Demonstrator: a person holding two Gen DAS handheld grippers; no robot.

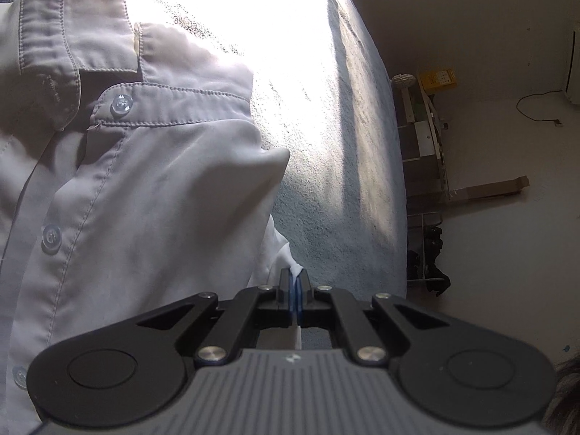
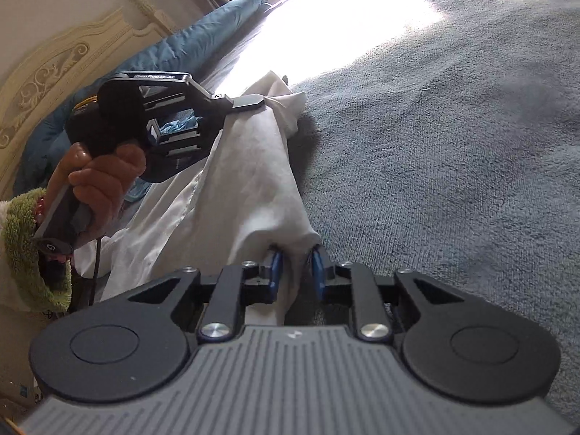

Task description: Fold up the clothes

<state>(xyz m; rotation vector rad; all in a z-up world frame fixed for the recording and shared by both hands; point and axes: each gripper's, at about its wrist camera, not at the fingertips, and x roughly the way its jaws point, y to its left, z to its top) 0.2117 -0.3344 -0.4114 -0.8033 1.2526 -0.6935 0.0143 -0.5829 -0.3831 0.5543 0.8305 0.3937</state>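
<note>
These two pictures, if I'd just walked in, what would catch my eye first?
Most likely the white button-up shirt, filling the left of the left-wrist view and hanging in folds over a grey-blue carpeted surface. Next, the left hand-held gripper, shut on a bit of the shirt's fabric, while cloth lies between the blue pads of the right hand-held gripper, jaws apart. A glaring patch of sunlight whitens the carpet beyond.
</note>
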